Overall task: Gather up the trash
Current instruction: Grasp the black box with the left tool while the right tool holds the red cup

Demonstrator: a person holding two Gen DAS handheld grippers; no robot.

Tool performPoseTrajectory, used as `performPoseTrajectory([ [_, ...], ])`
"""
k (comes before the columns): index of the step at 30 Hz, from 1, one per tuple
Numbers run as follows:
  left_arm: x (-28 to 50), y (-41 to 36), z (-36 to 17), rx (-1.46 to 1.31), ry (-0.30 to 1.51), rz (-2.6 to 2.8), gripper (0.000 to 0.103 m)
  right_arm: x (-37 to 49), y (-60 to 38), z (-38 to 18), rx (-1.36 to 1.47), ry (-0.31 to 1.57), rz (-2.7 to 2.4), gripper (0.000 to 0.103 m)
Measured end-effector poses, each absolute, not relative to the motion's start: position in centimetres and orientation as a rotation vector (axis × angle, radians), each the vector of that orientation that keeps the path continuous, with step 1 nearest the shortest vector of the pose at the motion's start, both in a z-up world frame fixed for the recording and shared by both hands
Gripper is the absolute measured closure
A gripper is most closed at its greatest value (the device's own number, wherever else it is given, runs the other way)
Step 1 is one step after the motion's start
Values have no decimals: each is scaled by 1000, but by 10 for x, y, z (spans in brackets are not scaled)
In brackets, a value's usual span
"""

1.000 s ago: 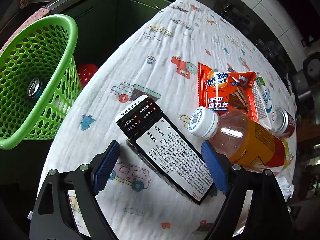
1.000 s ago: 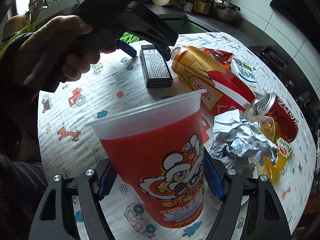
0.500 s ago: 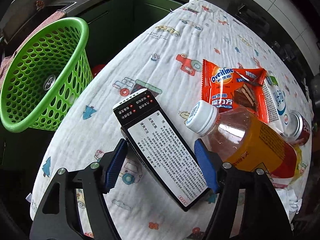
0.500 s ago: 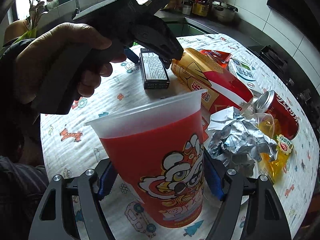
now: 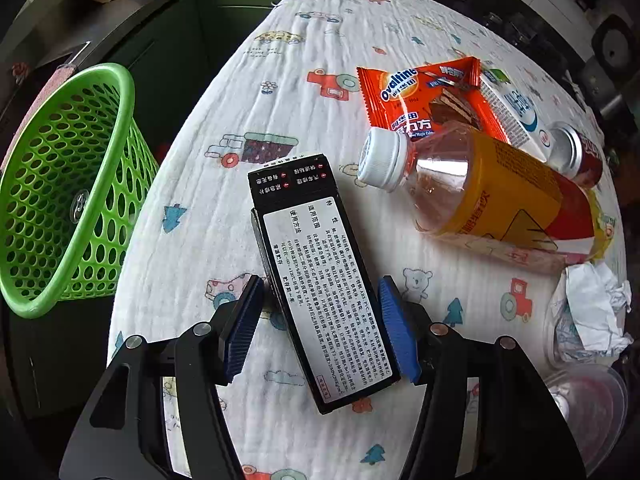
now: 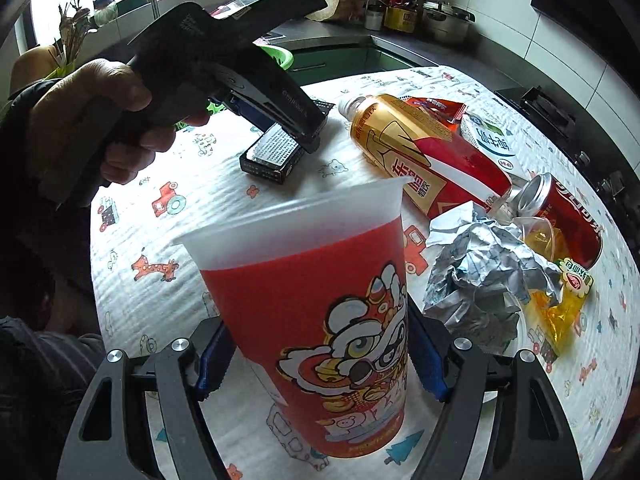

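A black box with a white label lies on the patterned tablecloth. My left gripper is open and straddles the box's near half, its blue pads close to the box's sides. The box also shows in the right wrist view, partly under the left gripper. My right gripper is shut on a red paper cup with a lion-dance print, standing upright. A green mesh basket stands off the table's left edge.
A plastic bottle with a yellow-red label lies right of the box. Beyond it lie an orange Ovaltine wrapper, a white carton and a red can. Crumpled foil and a yellow wrapper lie beside the cup.
My left gripper has moved forward over the black box and its jaws have narrowed around it. The right gripper and cup have stayed still.
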State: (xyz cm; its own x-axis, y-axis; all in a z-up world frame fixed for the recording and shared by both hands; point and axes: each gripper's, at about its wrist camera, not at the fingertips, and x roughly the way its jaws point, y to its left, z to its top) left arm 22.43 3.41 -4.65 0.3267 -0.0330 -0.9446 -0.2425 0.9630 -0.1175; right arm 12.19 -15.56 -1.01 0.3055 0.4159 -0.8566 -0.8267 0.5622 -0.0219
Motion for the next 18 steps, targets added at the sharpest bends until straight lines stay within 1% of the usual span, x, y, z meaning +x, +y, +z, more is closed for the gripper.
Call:
performPoseTrajectory([
  [2, 222, 31, -46, -231, 1228, 118, 45, 123, -153, -12, -508, 940, 868, 31],
  [8, 210, 42, -42, -229, 1181, 72, 50, 127, -152, -16, -434, 962, 842, 32],
  [14, 189, 72, -32, -269, 1119, 32, 52, 129, -141, -5, -357, 959, 853, 32],
  [18, 172, 107, -17, -307, 1055, 41, 52, 133, -122, 1, -326, 967, 867, 32],
])
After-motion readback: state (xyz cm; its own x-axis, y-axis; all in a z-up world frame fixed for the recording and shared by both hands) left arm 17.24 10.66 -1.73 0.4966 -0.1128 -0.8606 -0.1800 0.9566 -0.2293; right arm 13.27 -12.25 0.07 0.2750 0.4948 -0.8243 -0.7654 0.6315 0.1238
